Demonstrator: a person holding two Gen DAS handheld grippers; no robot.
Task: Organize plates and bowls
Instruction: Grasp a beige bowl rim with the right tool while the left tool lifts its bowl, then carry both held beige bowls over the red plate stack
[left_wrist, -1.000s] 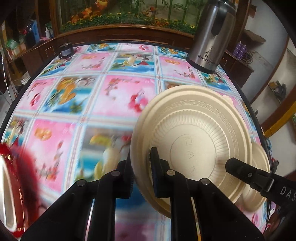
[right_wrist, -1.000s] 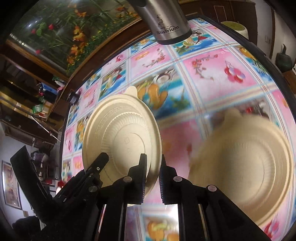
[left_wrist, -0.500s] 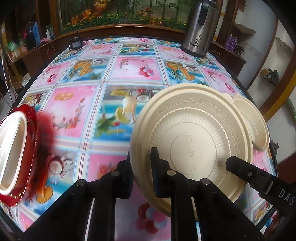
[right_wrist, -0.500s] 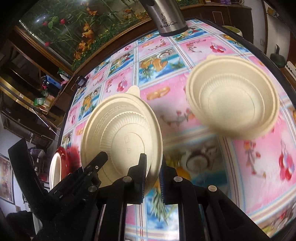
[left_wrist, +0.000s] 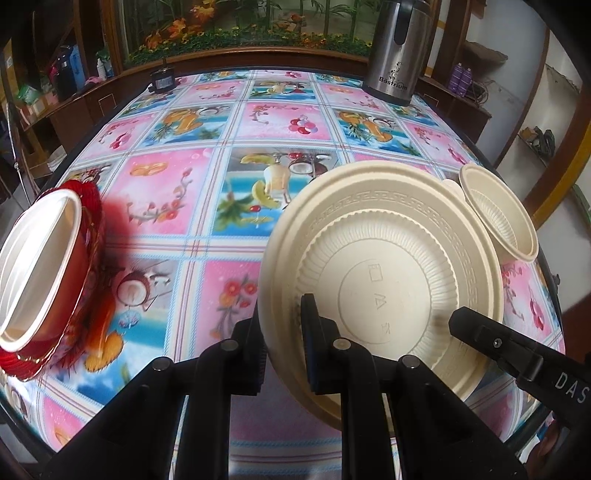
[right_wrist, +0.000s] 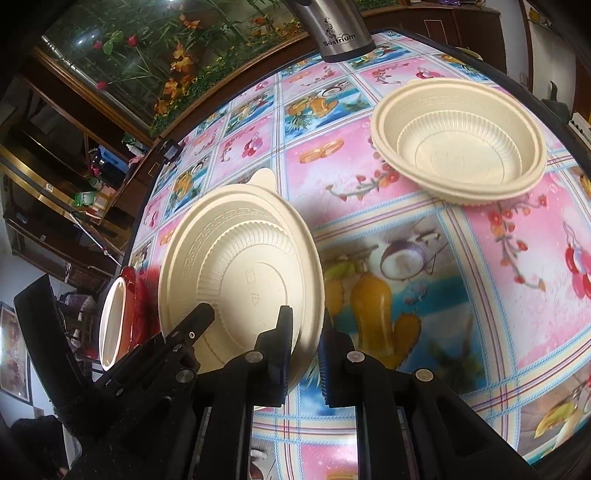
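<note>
Cream ribbed plastic plate (left_wrist: 384, 280) on edge: left tongs (left_wrist: 282, 332) and right tongs (right_wrist: 304, 354) both clamp its rim, sharing its weight above the desk (left_wrist: 236, 140).

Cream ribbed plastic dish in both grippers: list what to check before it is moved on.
1. Left gripper shut on the rim of the cream ribbed plastic dish: ok.
2. Right gripper shut on the same rim: ok.
3. Dish held level: not ok, it stands tilted on edge, underside toward both cameras.
4. Cream ribbed bowl on the table upright and empty: ok.
5. Flowered tablecloth between dish and bowl free of other things: ok.
6. Dish's lower edge off the tablecloth: cannot tell, the fingers hide it.
</note>
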